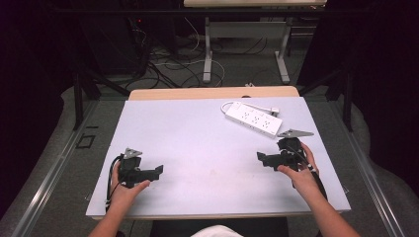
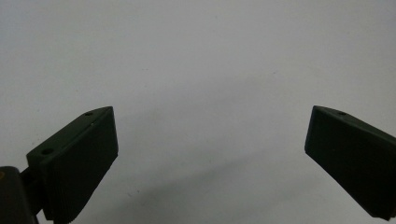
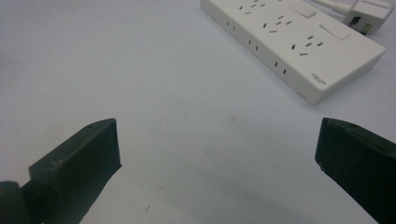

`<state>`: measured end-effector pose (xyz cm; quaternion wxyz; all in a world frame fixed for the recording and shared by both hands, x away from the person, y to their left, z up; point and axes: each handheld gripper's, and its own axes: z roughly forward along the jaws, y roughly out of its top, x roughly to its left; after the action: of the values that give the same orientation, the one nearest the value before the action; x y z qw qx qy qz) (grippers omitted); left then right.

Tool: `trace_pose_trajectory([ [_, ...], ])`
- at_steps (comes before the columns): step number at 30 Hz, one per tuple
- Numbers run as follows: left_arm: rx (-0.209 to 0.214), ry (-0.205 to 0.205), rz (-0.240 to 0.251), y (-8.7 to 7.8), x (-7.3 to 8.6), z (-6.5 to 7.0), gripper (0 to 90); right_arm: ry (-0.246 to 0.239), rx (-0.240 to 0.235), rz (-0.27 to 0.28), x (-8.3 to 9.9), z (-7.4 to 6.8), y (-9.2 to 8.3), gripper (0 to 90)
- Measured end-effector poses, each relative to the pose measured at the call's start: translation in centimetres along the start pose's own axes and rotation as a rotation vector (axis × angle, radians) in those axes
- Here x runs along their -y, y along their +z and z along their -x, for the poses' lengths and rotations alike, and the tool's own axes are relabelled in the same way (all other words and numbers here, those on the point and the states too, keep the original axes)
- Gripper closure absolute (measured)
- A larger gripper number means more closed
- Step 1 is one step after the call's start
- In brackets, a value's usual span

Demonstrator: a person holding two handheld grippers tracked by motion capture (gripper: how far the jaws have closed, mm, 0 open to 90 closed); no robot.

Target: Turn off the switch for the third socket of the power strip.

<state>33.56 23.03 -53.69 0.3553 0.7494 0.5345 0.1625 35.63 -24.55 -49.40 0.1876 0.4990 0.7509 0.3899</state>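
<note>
A white power strip (image 1: 253, 119) lies flat at the back right of the white table top (image 1: 197, 143), its cord coiled behind it with a white plug (image 1: 274, 110) at the end. In the right gripper view the power strip (image 3: 299, 42) sits ahead and to the right, the plug (image 3: 369, 11) beyond it. My right gripper (image 1: 260, 157) rests low on the table in front of the strip, open and holding nothing; its jaws stand wide apart (image 3: 217, 140). My left gripper (image 1: 159, 171) sits at the front left, open over bare table (image 2: 210, 130).
The table's wooden back edge (image 1: 212, 92) shows behind the white top. Beyond it on the floor are tangled cables (image 1: 173, 69) and the legs of another desk (image 1: 207, 54). A metal rail (image 1: 54, 173) runs along the left side.
</note>
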Motion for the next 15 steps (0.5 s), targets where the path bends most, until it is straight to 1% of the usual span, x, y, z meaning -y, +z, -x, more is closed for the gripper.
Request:
trace_pose_trajectory([
  [4, 0.000, -0.001, 0.000, 0.0, 0.0, 0.0, 2.4, -0.001, 0.008, -0.004, 0.5, 0.0, 0.0, 0.0],
  [5, 0.000, -0.001, 0.000, 0.0, 0.0, 0.0, 2.4, -0.012, 0.005, -0.009, 0.6, 0.1, 0.0, 0.0],
  [7, 0.000, -0.001, 0.000, 0.0, 0.0, 0.0, 2.4, -0.006, 0.013, -0.004, 0.9, 0.0, 0.0, 0.0],
  [8, 0.000, 0.000, 0.000, 0.0, 0.0, 0.0, 2.4, -0.012, 0.010, 0.001, 1.0, 0.0, 0.1, 0.0],
  [9, 0.000, -0.001, 0.000, 0.0, 0.0, 0.0, 2.4, -0.005, 0.005, 0.000, 1.1, 0.0, 0.1, 0.0],
  [13, 0.000, 0.000, 0.001, 0.0, 0.0, 0.0, 2.4, -0.005, 0.003, 0.004, 1.4, 0.1, 0.1, 0.0],
  [14, 0.000, 0.000, 0.001, 0.0, 0.0, 0.0, 2.4, -0.014, 0.006, 0.008, 1.5, 0.3, 0.1, 0.0],
  [15, -0.001, 0.001, 0.001, 0.0, 0.0, 0.0, 2.4, -0.003, 0.003, 0.014, 1.6, 0.3, 0.1, 0.0],
])
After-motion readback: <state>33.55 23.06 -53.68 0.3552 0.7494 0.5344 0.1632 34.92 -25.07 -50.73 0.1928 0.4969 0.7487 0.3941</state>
